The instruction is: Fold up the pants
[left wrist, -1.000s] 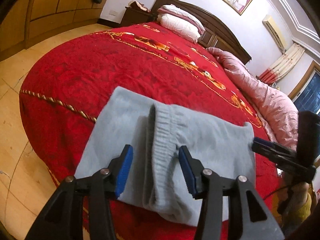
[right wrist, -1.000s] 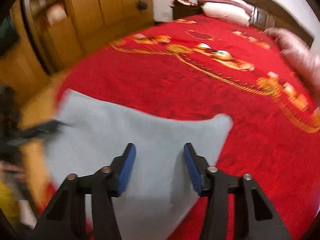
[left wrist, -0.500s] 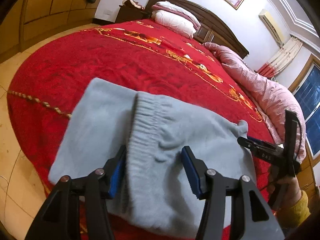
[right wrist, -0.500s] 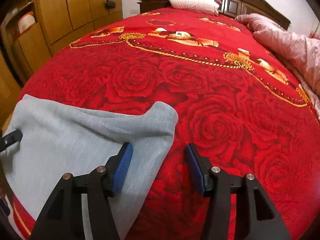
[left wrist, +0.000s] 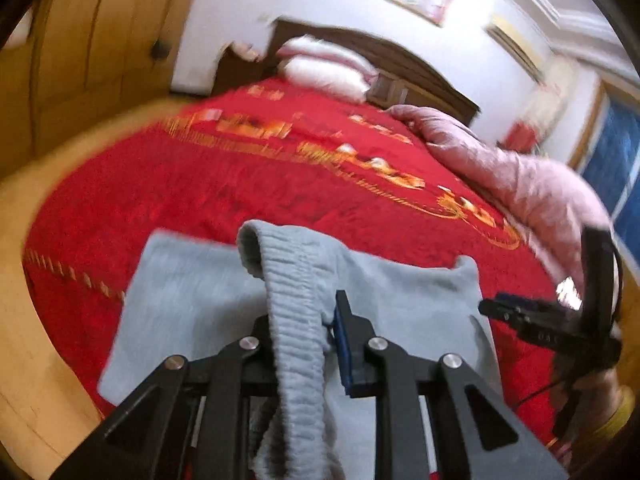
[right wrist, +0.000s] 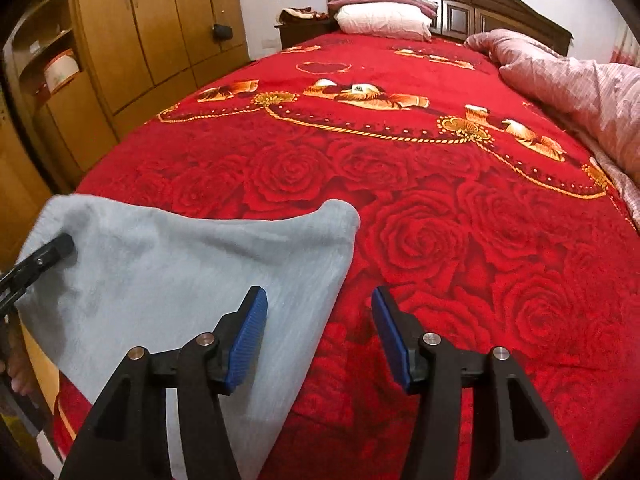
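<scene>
Left jaws: my left gripper [left wrist: 316, 340] clamps the ribbed waistband of the soft grey pants [left wrist: 400, 304].
Right jaws: my right gripper [right wrist: 319, 336] gapes wide, empty, over the rose-patterned red bedspread [right wrist: 440, 220].

You're looking at soft matt grey fleece pants [right wrist: 168, 276] with a ribbed waistband [left wrist: 296, 320], lying on the plush red rose-embossed blanket [right wrist: 440, 220]. Beyond the blanket, the wooden wardrobe [right wrist: 152, 28] is showing a smooth semi-gloss finish.

A home bedroom: red bedspread [right wrist: 420, 208], pillows [right wrist: 380, 20], wooden wardrobe [right wrist: 132, 32]
</scene>
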Demonstrator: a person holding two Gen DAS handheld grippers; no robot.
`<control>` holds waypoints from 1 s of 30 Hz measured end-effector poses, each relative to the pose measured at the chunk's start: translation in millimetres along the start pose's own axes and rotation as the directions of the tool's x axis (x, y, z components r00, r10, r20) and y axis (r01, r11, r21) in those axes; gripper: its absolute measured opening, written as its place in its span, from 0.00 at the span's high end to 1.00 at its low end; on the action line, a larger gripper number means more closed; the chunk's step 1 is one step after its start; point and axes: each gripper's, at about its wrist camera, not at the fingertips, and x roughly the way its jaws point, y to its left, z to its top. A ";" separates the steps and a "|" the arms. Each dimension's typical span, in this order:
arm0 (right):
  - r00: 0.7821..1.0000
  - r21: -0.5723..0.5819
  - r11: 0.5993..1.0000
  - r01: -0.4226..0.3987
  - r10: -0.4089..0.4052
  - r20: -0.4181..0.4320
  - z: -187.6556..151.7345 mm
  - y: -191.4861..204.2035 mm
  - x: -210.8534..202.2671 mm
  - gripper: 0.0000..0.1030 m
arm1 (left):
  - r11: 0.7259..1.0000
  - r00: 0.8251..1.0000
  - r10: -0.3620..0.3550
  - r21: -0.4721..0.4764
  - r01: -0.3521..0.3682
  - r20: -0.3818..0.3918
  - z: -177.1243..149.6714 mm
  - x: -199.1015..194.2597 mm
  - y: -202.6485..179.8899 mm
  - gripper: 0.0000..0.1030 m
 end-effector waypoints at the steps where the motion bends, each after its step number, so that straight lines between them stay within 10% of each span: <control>1: 1.000 0.000 1.000 -0.001 0.001 0.003 -0.6 0.7 -1.4 0.46 | 1.000 1.000 -0.006 0.027 0.006 0.011 0.0 -2.7 -9.8 0.81; 6: 1.000 -0.014 1.000 0.000 0.000 0.015 -3.0 3.6 -7.0 0.46 | 0.996 0.997 -0.080 0.028 0.080 0.006 -3.3 -2.4 -27.7 0.83; 24: 0.998 -0.061 0.998 -0.022 0.025 0.059 -0.2 21.3 -22.6 0.46 | 1.000 0.992 0.014 -0.014 -0.013 0.122 47.5 -59.1 13.1 0.87; 30: 0.999 -0.106 0.993 -0.044 0.045 0.010 -6.7 37.0 -3.4 0.46 | 0.994 0.994 0.101 -0.034 -0.102 -0.034 42.3 -21.7 54.6 0.85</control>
